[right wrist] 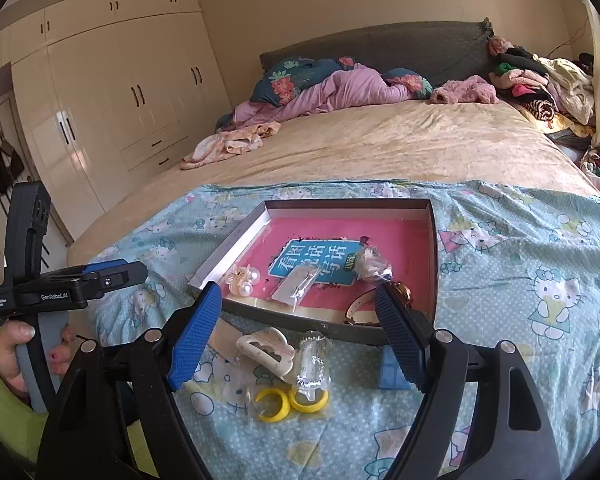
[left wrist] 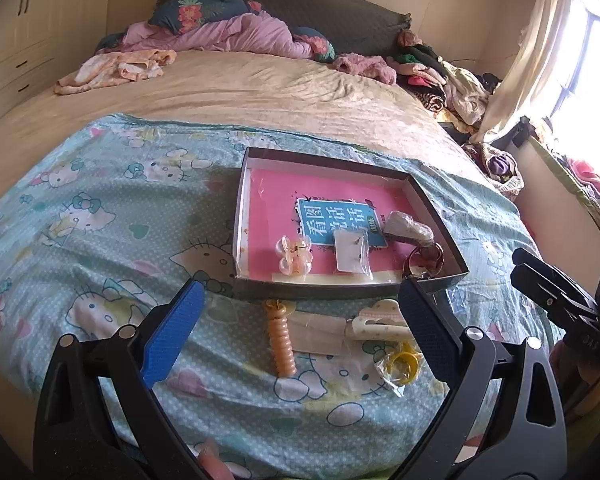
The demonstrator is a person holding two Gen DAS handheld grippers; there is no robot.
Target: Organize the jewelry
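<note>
On the bed, a pale blue cartoon-cat cloth (left wrist: pixel 112 216) is spread over the beige bedcover, and a shallow dark box lid (left wrist: pixel 340 290) sits on it as a tray. Its floor is lined with a pink booklet bearing a blue label (left wrist: pixel 336 216).

Inside the tray lie a pearly flower-shaped hair clip (left wrist: pixel 294 256) near the front left, a small clear packet of earrings (left wrist: pixel 352 254) just beside it, a wrapped grey-and-cream bundle (left wrist: pixel 408 230) further right, and a reddish-brown ring-shaped piece (left wrist: pixel 426 260) in the front right corner.

Outside the tray, on the cloth just in front of it, lie the things not yet put away: an orange spiral hair tie (left wrist: pixel 282 340), a flat clear packet (left wrist: pixel 318 330) touching it, a cream cloud-shaped claw clip (right wrist: pixel 266 350), a clear ribbed plastic piece (right wrist: pixel 312 362) and a pair of yellow hoops (right wrist: pixel 290 400) in a crumpled clear wrapper.

The left gripper (left wrist: pixel 300 332) hangs above these loose pieces, its blue-padded jaws spread wide with nothing between the pads. The right gripper (right wrist: pixel 300 340) hovers over the same spot, jaws likewise wide apart and empty, the claw clip and the hoops lying below the gap. From the right wrist view, a hand (right wrist: pixel 10 356) in a lime-green sleeve grips the handle of the left gripper. Crumpled pink bedding and piles of clothes lie at the head of the bed, well apart from the tray.
</note>
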